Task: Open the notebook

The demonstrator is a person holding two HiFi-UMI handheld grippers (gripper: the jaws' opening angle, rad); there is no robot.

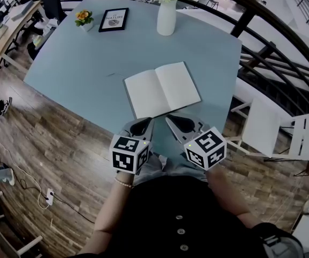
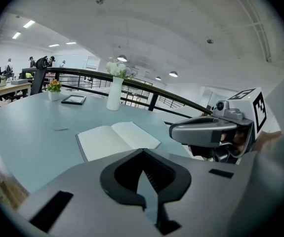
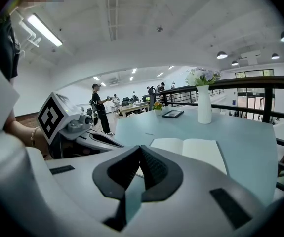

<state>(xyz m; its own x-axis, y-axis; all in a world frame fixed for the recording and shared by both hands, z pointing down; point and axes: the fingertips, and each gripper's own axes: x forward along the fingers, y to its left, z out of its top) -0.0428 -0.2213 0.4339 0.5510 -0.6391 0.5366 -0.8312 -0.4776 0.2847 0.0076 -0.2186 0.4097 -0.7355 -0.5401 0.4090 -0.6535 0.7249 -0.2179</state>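
The notebook (image 1: 162, 89) lies open on the light blue table (image 1: 84, 69), with two blank white pages facing up. It also shows as the notebook (image 2: 114, 138) in the left gripper view and the notebook (image 3: 193, 149) in the right gripper view. My left gripper (image 1: 139, 127) hovers at the table's near edge, just short of the notebook's left page. Its jaws are shut and hold nothing (image 2: 142, 154). My right gripper (image 1: 179, 123) is beside it, below the right page, also shut and empty (image 3: 141, 149). Neither gripper touches the notebook.
At the table's far side stand a white vase (image 1: 166, 16) with flowers, a framed picture (image 1: 114, 19) and a small flower pot (image 1: 84, 20). A white chair (image 1: 275, 129) stands to the right by a black railing (image 1: 261, 47). The floor is wood.
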